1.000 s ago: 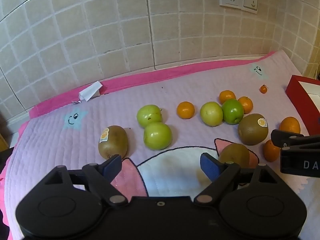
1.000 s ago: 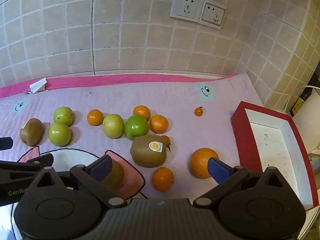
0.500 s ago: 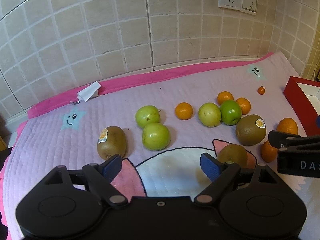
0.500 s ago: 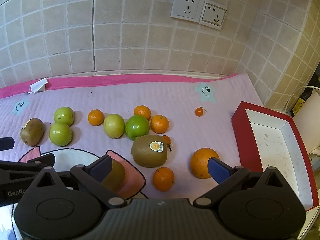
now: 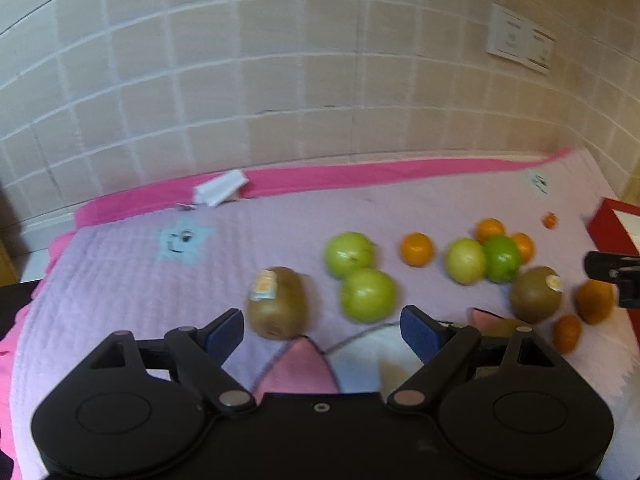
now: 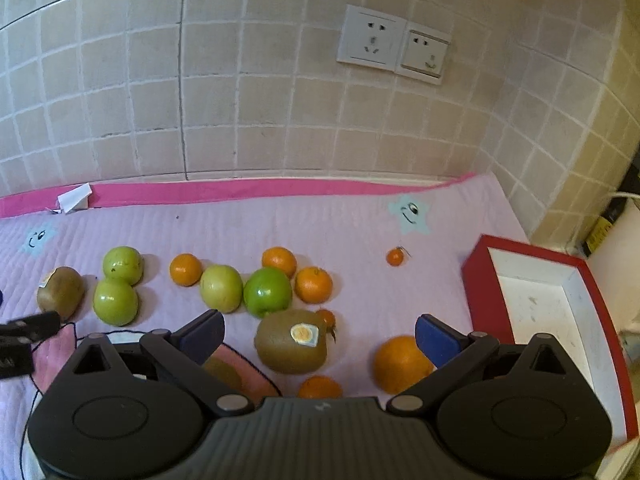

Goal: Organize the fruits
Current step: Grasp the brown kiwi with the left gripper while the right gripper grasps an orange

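Fruit lies scattered on a lilac quilted mat (image 6: 320, 228). In the left wrist view my left gripper (image 5: 322, 330) is open and empty, just in front of a stickered kiwi (image 5: 278, 302) and a green apple (image 5: 367, 295). In the right wrist view my right gripper (image 6: 318, 334) is open and empty, with a stickered kiwi (image 6: 291, 346) between its fingers' line and a large orange (image 6: 402, 364) by the right finger. Green apples (image 6: 267, 291), tangerines (image 6: 314, 284) and a third kiwi (image 6: 222, 372) lie around.
A red box with a white inside (image 6: 552, 312) stands at the mat's right edge. A tiled wall with sockets (image 6: 394, 48) runs behind. A folded white paper (image 6: 74, 198) lies at the back left. A tiny orange fruit (image 6: 395, 257) sits apart.
The left gripper has swung left and moved closer to the left kiwi and apples; its view is blurred. The right gripper has edged forward toward the stickered kiwi. No fruit has moved.
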Motion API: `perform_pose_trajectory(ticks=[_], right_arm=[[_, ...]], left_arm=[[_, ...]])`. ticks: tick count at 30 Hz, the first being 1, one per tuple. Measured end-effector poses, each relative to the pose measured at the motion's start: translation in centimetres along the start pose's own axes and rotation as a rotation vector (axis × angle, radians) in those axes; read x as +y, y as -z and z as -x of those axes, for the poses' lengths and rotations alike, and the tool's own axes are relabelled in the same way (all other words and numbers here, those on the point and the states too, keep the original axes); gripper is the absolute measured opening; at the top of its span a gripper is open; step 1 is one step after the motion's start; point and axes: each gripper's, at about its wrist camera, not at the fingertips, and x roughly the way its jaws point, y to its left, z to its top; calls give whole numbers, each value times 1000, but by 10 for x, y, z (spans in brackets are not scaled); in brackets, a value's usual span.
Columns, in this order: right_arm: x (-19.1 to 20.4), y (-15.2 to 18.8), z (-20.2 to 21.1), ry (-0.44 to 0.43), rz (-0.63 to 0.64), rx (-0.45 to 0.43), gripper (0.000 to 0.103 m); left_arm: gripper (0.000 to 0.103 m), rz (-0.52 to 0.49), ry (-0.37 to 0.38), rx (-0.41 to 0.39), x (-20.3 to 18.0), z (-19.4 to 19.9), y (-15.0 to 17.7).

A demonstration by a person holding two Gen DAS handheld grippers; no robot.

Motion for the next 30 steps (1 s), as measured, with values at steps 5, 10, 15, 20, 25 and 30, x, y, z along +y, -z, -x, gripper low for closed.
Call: perform_pose_trajectory(ticks=[5, 10, 15, 20, 25, 30], right_arm=[[13, -6, -13, -141, -10, 8, 101], [28, -12, -25, -133, 49, 2, 96], [4, -23, -45, -100, 32, 22, 88], [-30, -32, -76, -64, -10, 49, 69], [-52, -41, -113, -107, -63, 125, 62], [-54, -41, -143, -134, -70, 194, 57]], left_arm=[[102, 20, -65, 71, 24, -18, -5], [102, 23, -44, 68, 38, -30, -11], [102, -19, -39, 65, 34, -48, -16], [97, -5, -22, 98, 33, -65, -17], [85, 23, -3, 130, 37, -79, -18], [75, 32, 8, 140, 37, -87, -19]])
